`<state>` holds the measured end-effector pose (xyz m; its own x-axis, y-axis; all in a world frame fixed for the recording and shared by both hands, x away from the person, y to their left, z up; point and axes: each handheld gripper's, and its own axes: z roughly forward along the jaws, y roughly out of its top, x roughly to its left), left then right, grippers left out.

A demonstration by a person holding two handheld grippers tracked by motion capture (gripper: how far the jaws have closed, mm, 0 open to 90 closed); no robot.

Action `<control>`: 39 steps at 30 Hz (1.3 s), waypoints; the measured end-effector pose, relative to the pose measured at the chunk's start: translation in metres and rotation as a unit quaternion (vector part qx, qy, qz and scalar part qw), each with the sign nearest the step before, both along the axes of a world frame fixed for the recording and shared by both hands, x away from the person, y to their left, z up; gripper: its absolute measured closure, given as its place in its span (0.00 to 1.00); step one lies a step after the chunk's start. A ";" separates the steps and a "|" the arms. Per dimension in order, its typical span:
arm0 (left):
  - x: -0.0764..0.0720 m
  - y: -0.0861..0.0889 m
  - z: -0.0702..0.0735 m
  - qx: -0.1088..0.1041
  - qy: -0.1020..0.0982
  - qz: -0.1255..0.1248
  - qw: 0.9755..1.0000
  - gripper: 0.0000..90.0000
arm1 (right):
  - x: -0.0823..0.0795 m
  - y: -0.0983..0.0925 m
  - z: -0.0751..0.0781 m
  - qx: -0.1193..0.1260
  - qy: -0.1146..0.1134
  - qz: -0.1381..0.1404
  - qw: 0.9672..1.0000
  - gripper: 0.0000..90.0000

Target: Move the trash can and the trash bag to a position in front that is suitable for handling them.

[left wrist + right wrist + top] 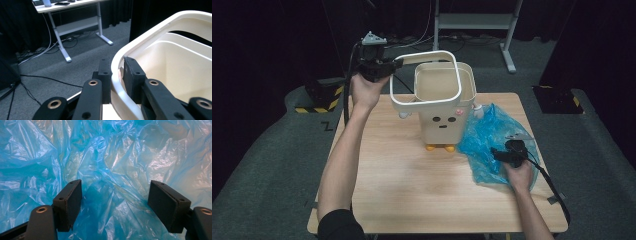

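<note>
With the retaining ring [426, 79] lifted off the cream bin [445, 107] in the left gripper's [398, 62] clenched jaws, the blue bag [492, 140] lies unfitted on the surface [402, 180] beneath the right gripper's [498, 154] released jaws.

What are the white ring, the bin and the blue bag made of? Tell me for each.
White ring: looks like rigid moulded plastic, smooth with a slight sheen, clamped by the left gripper.
Bin: apparently the same cream plastic, matte, with a printed face.
Blue bag: thin translucent plastic film, crinkled and glossy, under the open right gripper.
Table: wood-grain surface, possibly laminate.
</note>
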<state>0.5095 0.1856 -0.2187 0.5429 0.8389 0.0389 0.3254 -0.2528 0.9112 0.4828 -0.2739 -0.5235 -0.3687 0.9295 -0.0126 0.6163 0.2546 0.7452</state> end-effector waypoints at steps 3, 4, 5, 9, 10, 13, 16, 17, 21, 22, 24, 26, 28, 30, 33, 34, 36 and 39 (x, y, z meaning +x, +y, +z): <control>-0.005 0.008 0.001 -0.003 -0.001 0.003 1.000 0.85 | 0.000 0.000 0.000 0.000 0.000 0.001 1.000 0.31; -0.006 0.010 0.001 -0.006 -0.002 0.005 1.000 0.85 | 0.000 0.000 0.000 0.000 0.000 0.001 1.000 0.31; -0.008 0.012 0.001 -0.006 -0.002 0.006 1.000 0.85 | 0.000 0.000 0.000 0.001 0.000 0.000 1.000 0.31; -0.011 0.016 0.002 -0.004 -0.003 0.009 1.000 0.85 | 0.000 0.000 0.000 0.000 0.000 0.001 1.000 0.31; -0.012 0.017 0.001 -0.004 -0.003 0.010 1.000 0.85 | 0.000 0.000 0.000 0.000 0.000 0.001 1.000 0.31; -0.015 0.020 0.002 -0.008 -0.004 0.011 1.000 0.85 | 0.000 0.000 0.000 0.000 0.000 0.001 1.000 0.31; -0.020 0.024 0.003 -0.014 -0.007 0.013 1.000 0.85 | 0.000 0.000 0.000 0.000 0.000 0.000 1.000 0.31; -0.022 0.025 0.003 -0.014 -0.007 0.014 1.000 0.85 | 0.000 0.000 0.000 0.000 0.000 0.001 1.000 0.31; -0.025 0.030 0.002 -0.017 -0.006 0.016 1.000 0.85 | 0.000 0.000 0.000 0.000 0.000 0.001 1.000 0.31; -0.026 0.032 0.002 -0.018 -0.006 0.017 1.000 0.85 | 0.000 0.000 0.000 0.000 0.000 0.000 1.000 0.31; -0.028 0.034 0.001 -0.022 -0.007 0.020 1.000 0.85 | 0.000 0.000 0.000 0.000 0.000 0.001 1.000 0.31; -0.030 0.036 0.000 -0.021 -0.007 0.021 1.000 0.85 | 0.000 0.000 0.000 0.000 0.000 0.001 1.000 0.31; -0.033 0.039 -0.001 -0.020 -0.009 0.023 1.000 0.85 | 0.000 0.000 0.000 0.000 0.000 0.000 1.000 0.31; -0.037 0.042 0.000 -0.020 -0.013 0.027 0.999 0.85 | 0.000 0.000 0.000 0.000 0.000 0.000 1.000 0.31; -0.040 0.048 0.001 -0.022 -0.014 0.031 0.999 0.85 | 0.000 0.000 0.000 0.000 0.000 0.001 1.000 0.31; -0.042 0.050 0.001 -0.022 -0.014 0.033 0.999 0.85 | 0.000 0.000 0.000 0.000 0.000 0.000 1.000 0.31; -0.045 0.053 0.001 -0.022 -0.013 0.036 0.999 0.85 | 0.000 0.000 0.000 0.000 0.000 0.001 1.000 0.31; -0.048 0.058 0.000 -0.021 -0.012 0.040 0.999 0.85 | 0.000 0.000 0.000 0.000 0.000 0.001 1.000 0.31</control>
